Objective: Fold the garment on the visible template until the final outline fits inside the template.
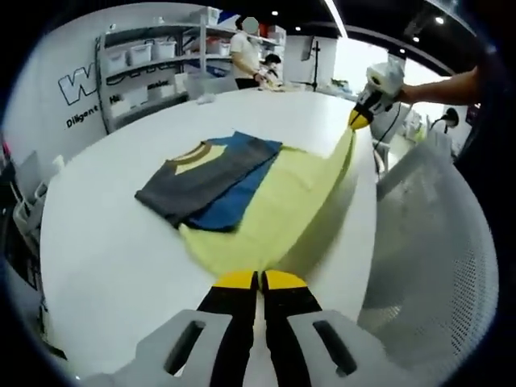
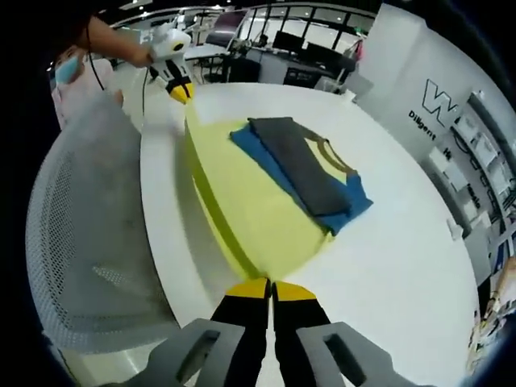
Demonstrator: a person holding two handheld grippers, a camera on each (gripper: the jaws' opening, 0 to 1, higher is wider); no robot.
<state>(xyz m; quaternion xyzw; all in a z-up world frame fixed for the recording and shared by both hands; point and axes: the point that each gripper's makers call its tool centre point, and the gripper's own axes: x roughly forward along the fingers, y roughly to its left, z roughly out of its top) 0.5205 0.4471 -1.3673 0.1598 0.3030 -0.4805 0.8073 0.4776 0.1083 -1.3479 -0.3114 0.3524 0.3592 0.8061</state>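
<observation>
A yellow garment [image 1: 274,210] on the white table [image 1: 105,250], partly under a folded grey-blue shirt [image 1: 211,177], is clamped at its near-edge corners by both grippers [image 1: 259,280] [image 2: 272,289]. Uneven lifting could drag the shirt.

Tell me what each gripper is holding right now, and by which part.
Both hold the yellow template sheet: the left gripper pinches one corner of its lifted edge, the right gripper the other corner. The folded garment lies on it, unheld.
</observation>
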